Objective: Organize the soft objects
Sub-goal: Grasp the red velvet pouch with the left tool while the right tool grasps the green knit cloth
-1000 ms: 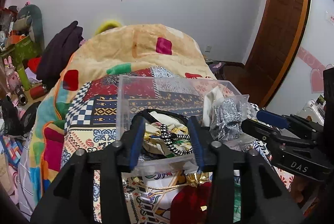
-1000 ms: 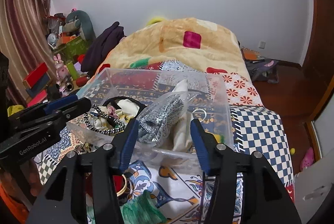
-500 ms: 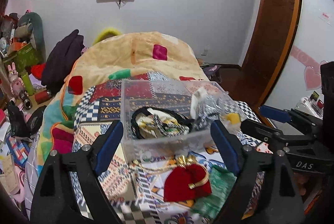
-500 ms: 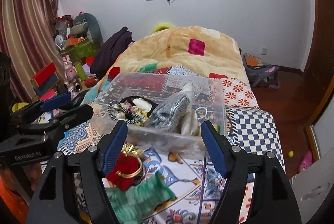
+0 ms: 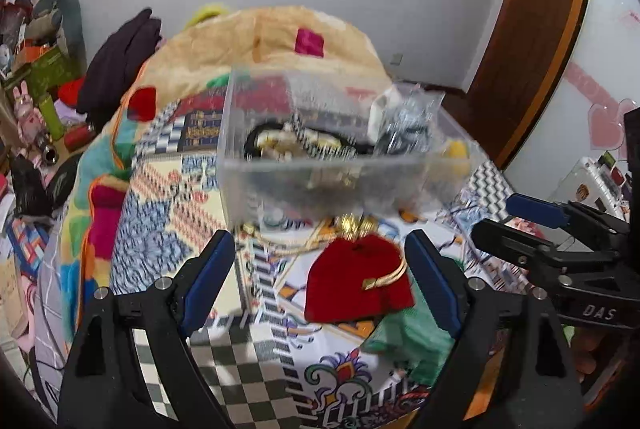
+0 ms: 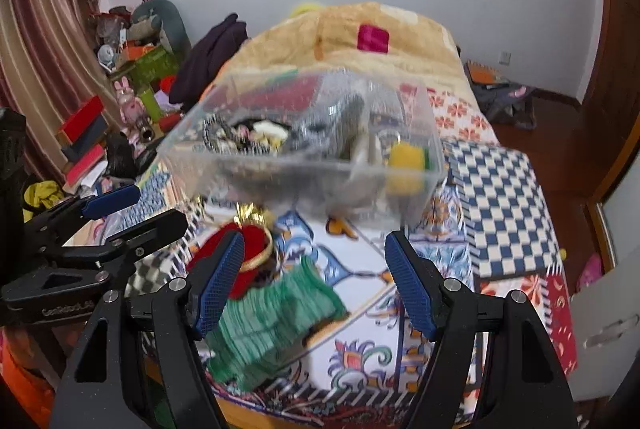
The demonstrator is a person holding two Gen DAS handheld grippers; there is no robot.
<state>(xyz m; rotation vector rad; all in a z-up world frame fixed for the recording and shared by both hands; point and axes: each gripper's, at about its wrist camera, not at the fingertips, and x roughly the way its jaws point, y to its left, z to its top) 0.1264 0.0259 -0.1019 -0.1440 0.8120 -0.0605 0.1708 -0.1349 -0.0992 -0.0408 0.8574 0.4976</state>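
**A:** So, near to far: the left gripper (image 5: 316, 281) fills the bottom of its frame, jaws spread wide, nothing in them. Same for the right gripper (image 6: 314, 281), wide open and empty. Just past the tips in the lower middle lie the red velvet pouch (image 5: 356, 279) with gold cord and the green pleated cloth (image 6: 272, 313), touching each other on the patterned bedspread (image 6: 500, 189).

**B:** And the bin?

**A:** The clear plastic bin (image 5: 340, 145) sits mid-frame beyond them, holding a black beaded item, a silvery bag and something yellow. The orange blanket (image 5: 260, 41) is heaped behind it.

**B:** What could go wrong?

**A:** I'd guess pinching bedspread along with the pouch, since it lies flat. The gold cord could snag too. And both views are blurry, so aim is iffy.
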